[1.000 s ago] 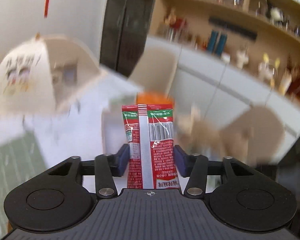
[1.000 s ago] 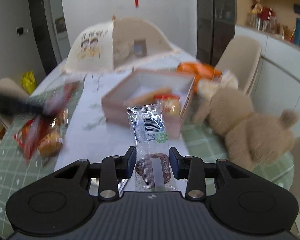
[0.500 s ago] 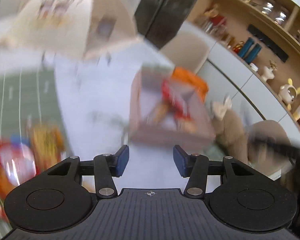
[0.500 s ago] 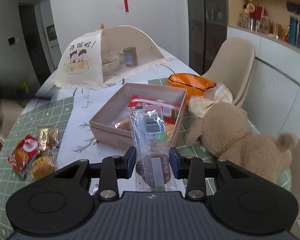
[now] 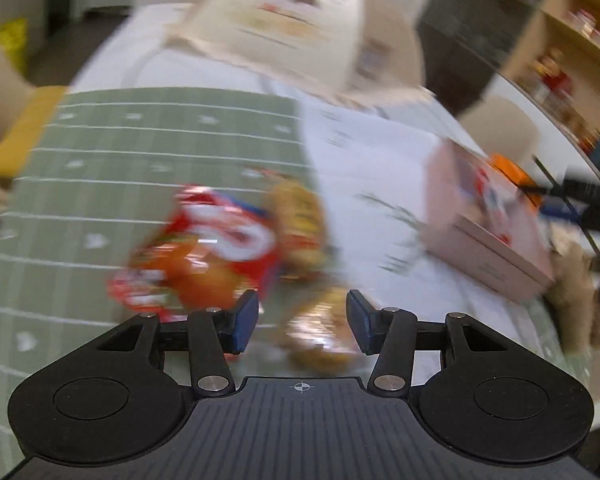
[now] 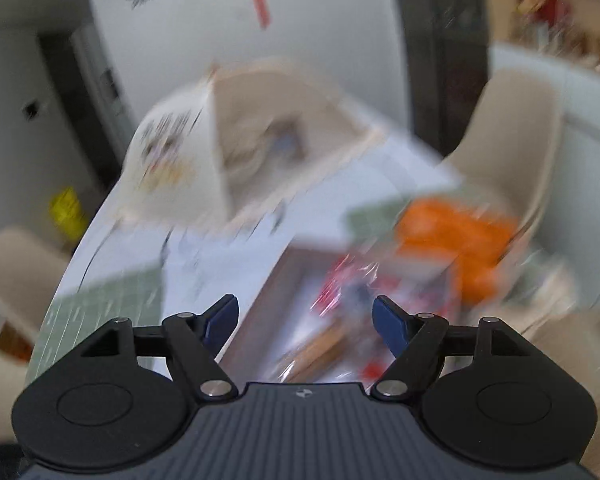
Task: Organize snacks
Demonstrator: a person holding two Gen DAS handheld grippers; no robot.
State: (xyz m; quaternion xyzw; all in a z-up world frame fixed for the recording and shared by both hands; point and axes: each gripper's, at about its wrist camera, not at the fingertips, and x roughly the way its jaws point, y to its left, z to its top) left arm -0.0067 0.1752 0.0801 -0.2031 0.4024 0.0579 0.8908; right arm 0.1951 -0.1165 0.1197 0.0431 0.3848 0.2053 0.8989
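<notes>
Right-hand wrapper: half a second ago the clear-wrapped snack stood clamped between the fingers of the right gripper (image 6: 305,322); now it is gone from between them, and blurred clear film lies below, inside the pink box (image 6: 276,304).
Right fingers: opening, wide apart, nothing between them; they hang over the box's near end.
Meaning: judged a completed drop, so one more snack is stored.
Left-hand packet: a second ago the left gripper (image 5: 302,322) gripped a red sachet; a red-and-white packet (image 5: 490,200) now lies in the box, as seen from the left wrist.
Left fingers: apart, empty, tilted down toward the loose pile on the green mat (image 5: 140,160).
Next snack: a golden wrapped piece (image 5: 320,334) lies on the surface beneath the gap between the left fingers, nearer the right-side one; contact cannot be told through the blur.
Neighbours: a red bag (image 5: 204,248) lies beside the left-side finger, a yellow packet (image 5: 300,224) beyond the gap.
Surroundings: food cover (image 5: 284,28) at the far end; orange bag (image 6: 456,236) behind the box.
</notes>
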